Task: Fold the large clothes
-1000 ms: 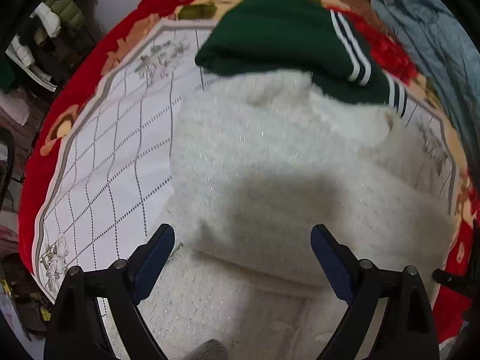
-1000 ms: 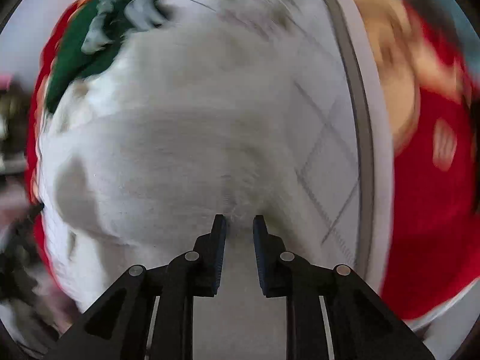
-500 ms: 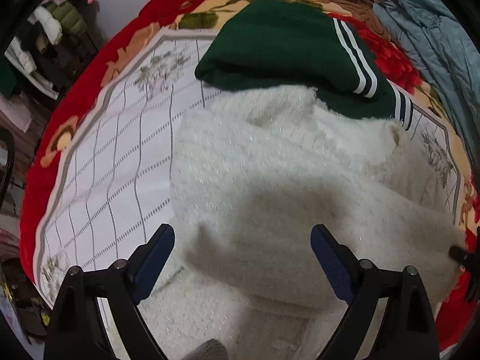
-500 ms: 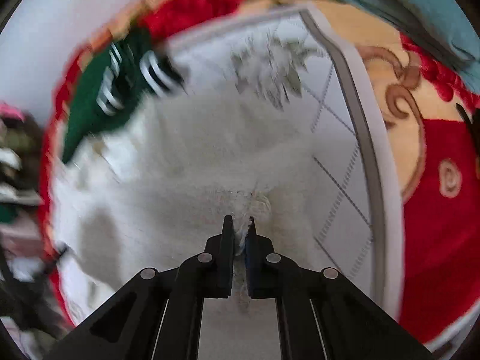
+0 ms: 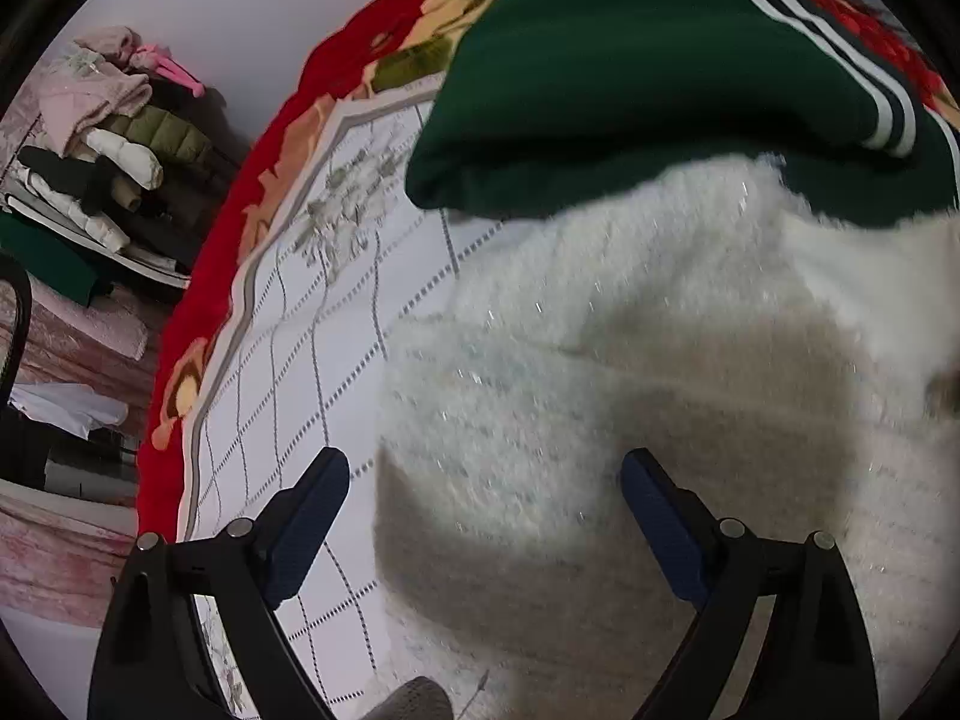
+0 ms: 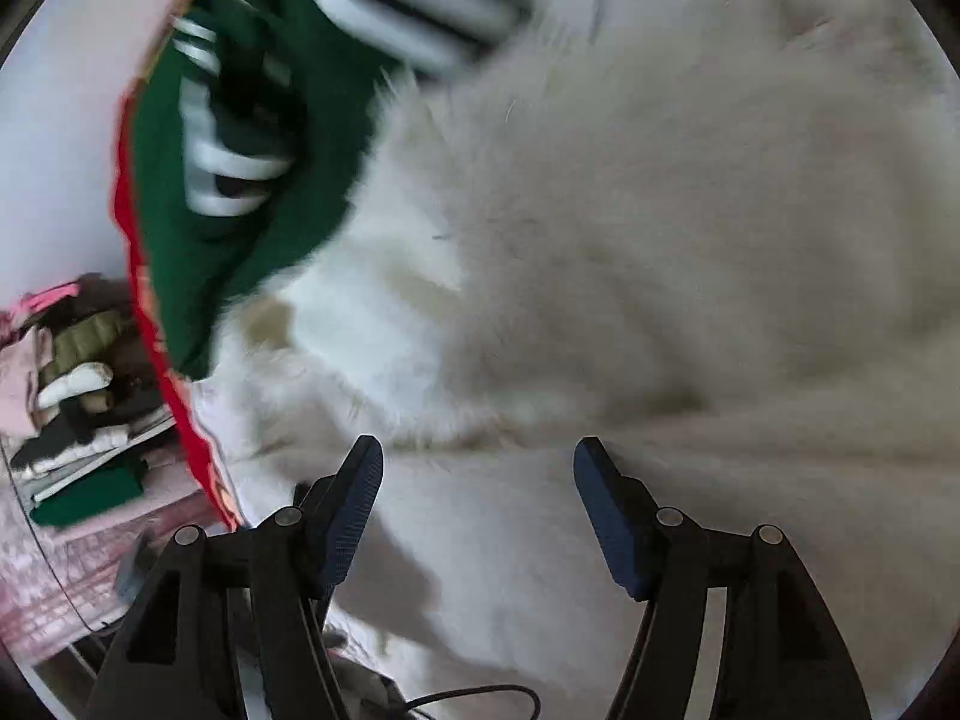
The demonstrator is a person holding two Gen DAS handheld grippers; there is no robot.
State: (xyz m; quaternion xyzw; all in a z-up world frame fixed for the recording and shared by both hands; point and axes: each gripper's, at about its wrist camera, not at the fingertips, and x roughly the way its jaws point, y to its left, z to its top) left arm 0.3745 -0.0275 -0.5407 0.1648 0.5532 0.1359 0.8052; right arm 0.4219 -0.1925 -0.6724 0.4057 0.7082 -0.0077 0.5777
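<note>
A fluffy white sweater (image 5: 630,372) lies partly folded on the patterned bedspread (image 5: 312,324); it fills most of the right wrist view (image 6: 630,252). My left gripper (image 5: 483,492) is open and empty, hovering over the sweater's left edge. My right gripper (image 6: 477,480) is open and empty, close above the white sweater. A folded dark green garment with white stripes (image 5: 648,78) lies beyond the sweater, touching its far edge; it also shows in the right wrist view (image 6: 240,168), blurred.
The bedspread has a red flowered border (image 5: 228,252). Beyond the bed's left side a rack holds stacked folded clothes (image 5: 102,144), seen too in the right wrist view (image 6: 72,384). A black cable (image 6: 468,696) lies near the bottom.
My right gripper has opened and let go of the white sweater, and swung left toward the green garment. My left gripper has moved closer to the sweater and green garment.
</note>
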